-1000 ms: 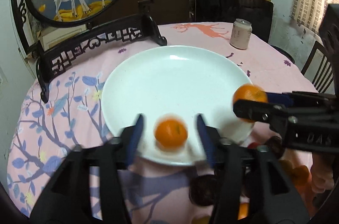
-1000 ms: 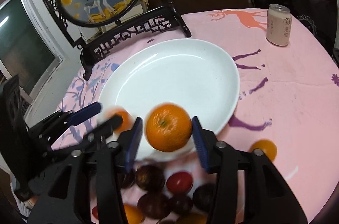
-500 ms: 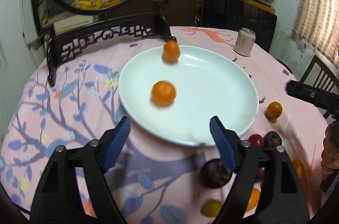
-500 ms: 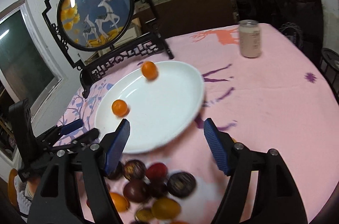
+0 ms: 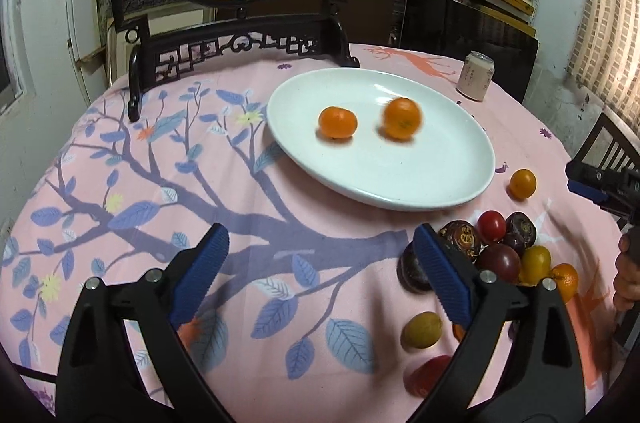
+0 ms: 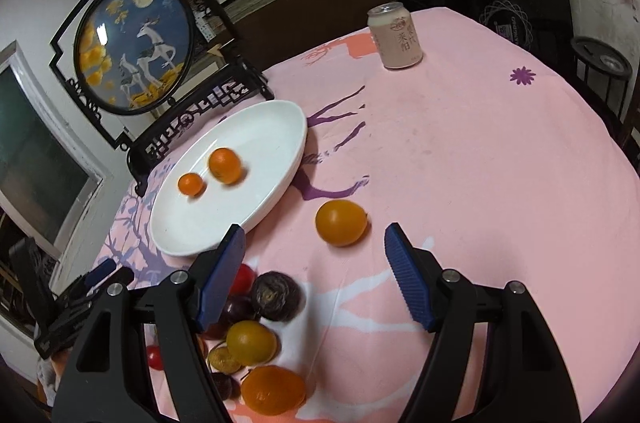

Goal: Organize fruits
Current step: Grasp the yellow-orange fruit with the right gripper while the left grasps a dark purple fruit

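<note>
- The left tool (image 5: 320,263) is released and empty, its blue pads spread wide over the pink tablecloth; a second ago a small mandarin sat between them at the plate's near edge.
- The right tool (image 6: 314,263) is likewise released and empty, pulled back from the plate (it was clamped on the larger orange a second ago).
- Both fruits now lie inside the white plate (image 5: 440,199): the small mandarin (image 5: 337,122) settled, the larger orange (image 5: 402,118) blurred, apparently rolling.
- So two pieces look delivered; the rest wait on the surface (image 6: 480,163).
- Nearest the right tool is a lone orange fruit (image 6: 341,222), just ahead of its pads, a likely next pick.
- A cluster of dark passion fruits, red and yellow pieces (image 5: 500,247) sits beside the plate.
</note>
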The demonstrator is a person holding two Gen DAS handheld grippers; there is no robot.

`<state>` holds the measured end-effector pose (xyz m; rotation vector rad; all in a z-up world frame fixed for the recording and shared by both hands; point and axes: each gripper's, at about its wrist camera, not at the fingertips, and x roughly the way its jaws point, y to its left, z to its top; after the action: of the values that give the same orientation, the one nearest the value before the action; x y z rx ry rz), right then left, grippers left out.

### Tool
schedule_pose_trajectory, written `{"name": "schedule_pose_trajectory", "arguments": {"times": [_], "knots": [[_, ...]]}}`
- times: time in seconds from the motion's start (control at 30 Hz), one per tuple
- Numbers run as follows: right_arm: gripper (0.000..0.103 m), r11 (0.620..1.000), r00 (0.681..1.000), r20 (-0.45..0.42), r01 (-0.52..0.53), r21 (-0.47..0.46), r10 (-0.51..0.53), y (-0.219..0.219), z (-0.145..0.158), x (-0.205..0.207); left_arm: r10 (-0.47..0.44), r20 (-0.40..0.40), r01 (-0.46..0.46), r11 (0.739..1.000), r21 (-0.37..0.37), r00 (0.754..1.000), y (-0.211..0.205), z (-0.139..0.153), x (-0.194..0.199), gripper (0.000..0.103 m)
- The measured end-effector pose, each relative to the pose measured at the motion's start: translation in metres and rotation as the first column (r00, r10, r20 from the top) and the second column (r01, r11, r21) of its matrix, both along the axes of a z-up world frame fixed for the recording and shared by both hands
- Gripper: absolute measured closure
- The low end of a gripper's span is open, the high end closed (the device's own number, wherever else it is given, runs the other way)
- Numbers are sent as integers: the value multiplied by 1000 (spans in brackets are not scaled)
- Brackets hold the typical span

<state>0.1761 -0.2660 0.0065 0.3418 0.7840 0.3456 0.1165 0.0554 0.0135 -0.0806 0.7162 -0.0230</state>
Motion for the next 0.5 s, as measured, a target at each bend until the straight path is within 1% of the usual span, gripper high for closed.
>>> {"name": "schedule_pose_trajectory", "arguments": {"times": [0.17,0.3,0.37,0.5], "knots": [[31,1000,1000,25,-13,-28,14,6,3,-11,-19,-7,19,1000,15,1000,-6,-2,-1,8],[31,1000,1000,6,1,-31,-1,4,-1,-8,-69,-8,69,997,33,998,-19,-4,-2,8],[31,999,1000,-2,10,-34,-10,3,-2,-6,-104,-9,104,993,55,995,-29,-6,-3,8],[31,999,1000,-4,20,-43,-20,2,-2,-7,-177,-10,177,976,124,984,-50,-10,-5,8]]}}
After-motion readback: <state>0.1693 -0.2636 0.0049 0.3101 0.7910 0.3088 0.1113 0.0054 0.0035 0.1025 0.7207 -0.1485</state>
